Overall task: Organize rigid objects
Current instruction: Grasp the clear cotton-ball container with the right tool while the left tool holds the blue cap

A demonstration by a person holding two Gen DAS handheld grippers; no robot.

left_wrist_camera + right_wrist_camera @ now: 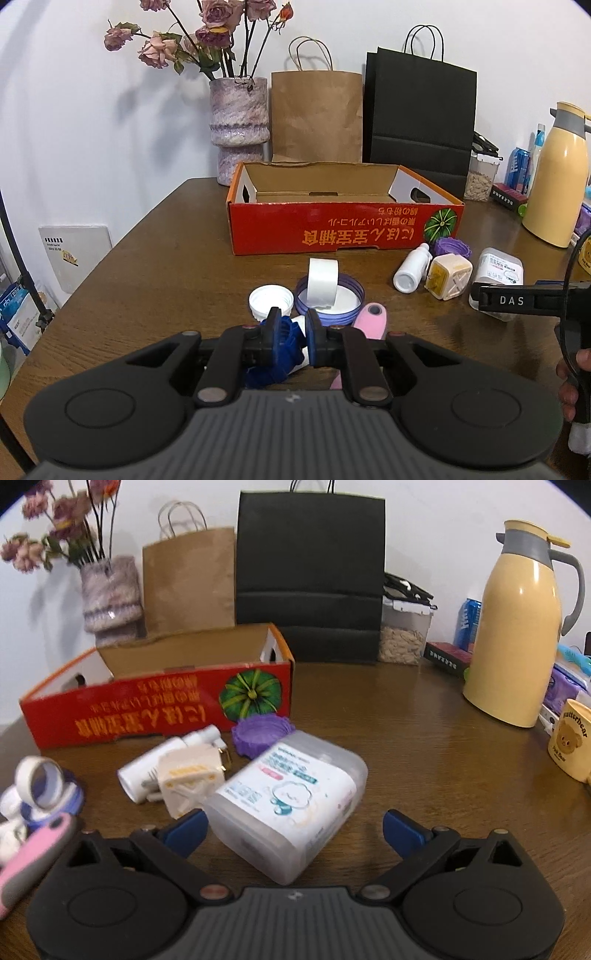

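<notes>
**Two grippers low over a cluttered wooden table**

Two hand-held tools work over the brown table (155, 258), with an open red cardboard box (343, 229) at its far middle, apparently with nothing in it, though its floor is mostly hidden by the near wall.

Going left to right in the left wrist view: a white screw cap (270, 300) lies flat just ahead of the left gripper (291, 332). That gripper's jaws are drawn together, clamped on a dark blue ridged object (282, 350) whose shape is hard to make out because the fingers cover much of it. Behind it, a roll of white tape (323, 282) stands on edge inside a purple-rimmed lid (347, 306). A pink oblong item (371, 319) lies just right of the left gripper's fingers.

Farther right sit a small white bottle (412, 269) on its side, a cream plug adapter (448, 277) touching it, and a purple ridged cap (452, 247) just in front of the box.

In the right wrist view, the right gripper (293, 830) has its jaws spread wide apart around a translucent labelled container (291, 805); the blue pads (400, 829) do not press on it. The left pad is very near the container's corner.

A yellow thermos jug (517, 627) stands at the far right.
</notes>
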